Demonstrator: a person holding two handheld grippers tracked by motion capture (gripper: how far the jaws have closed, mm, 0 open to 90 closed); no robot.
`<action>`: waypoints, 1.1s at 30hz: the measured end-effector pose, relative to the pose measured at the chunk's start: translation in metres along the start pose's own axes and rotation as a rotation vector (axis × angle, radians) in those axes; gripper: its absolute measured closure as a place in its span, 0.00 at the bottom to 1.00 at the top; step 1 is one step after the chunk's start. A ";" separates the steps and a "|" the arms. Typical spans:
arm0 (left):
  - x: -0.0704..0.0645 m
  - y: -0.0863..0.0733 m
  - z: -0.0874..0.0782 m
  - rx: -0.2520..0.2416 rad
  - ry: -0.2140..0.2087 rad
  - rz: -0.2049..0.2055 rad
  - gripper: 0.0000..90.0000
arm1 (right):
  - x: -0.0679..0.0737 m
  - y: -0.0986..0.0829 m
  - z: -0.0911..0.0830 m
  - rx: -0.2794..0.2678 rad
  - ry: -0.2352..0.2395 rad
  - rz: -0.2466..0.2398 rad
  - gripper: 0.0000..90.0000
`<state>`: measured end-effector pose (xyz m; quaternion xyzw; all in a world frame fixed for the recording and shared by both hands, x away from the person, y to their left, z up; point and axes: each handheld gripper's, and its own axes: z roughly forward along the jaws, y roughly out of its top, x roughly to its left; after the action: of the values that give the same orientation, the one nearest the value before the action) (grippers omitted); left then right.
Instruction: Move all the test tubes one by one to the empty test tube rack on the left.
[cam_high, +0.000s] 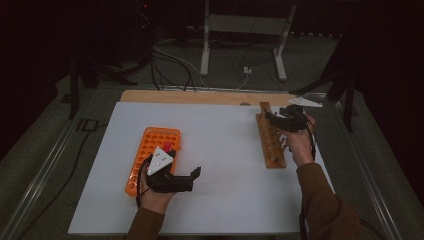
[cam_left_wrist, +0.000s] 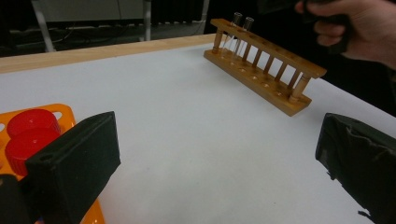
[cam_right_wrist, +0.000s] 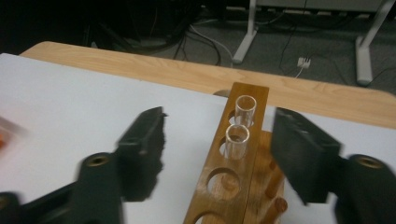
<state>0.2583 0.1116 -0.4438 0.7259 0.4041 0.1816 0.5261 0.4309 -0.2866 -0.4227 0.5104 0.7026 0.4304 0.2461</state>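
An orange tube rack (cam_high: 152, 150) lies at the table's left, with red caps (cam_left_wrist: 30, 122) in its near holes. Just right of it my left gripper (cam_high: 196, 176) hovers open over bare white table, nothing between its jaws (cam_left_wrist: 217, 163). A wooden tube rack (cam_high: 270, 142) lies at the right, and two clear glass tubes (cam_left_wrist: 236, 28) stand in its far end. My right gripper (cam_high: 280, 117) is open over that far end. Its jaws (cam_right_wrist: 219, 135) stand one on each side of the wooden rack (cam_right_wrist: 261, 95), level with the two tubes (cam_right_wrist: 236, 140), touching neither.
A white sheet (cam_high: 220, 165) covers the table, and a bare wooden strip (cam_high: 200, 96) runs along its far edge. Beyond it on the floor are cables and a metal stand's legs (cam_high: 205, 55). The stretch of table between the two racks is open.
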 end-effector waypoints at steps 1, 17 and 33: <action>0.000 0.000 0.000 -0.002 0.000 0.001 0.01 | -0.002 -0.001 0.005 0.007 0.002 0.003 0.45; 0.000 0.000 -0.001 -0.014 -0.015 -0.008 0.01 | -0.006 -0.007 0.042 0.116 -0.082 -0.072 0.79; 0.002 -0.001 0.001 -0.007 -0.018 -0.012 0.01 | 0.001 -0.006 0.040 0.091 -0.097 -0.084 0.84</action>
<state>0.2593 0.1123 -0.4458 0.7232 0.4033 0.1734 0.5332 0.4592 -0.2723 -0.4487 0.5113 0.7295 0.3621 0.2745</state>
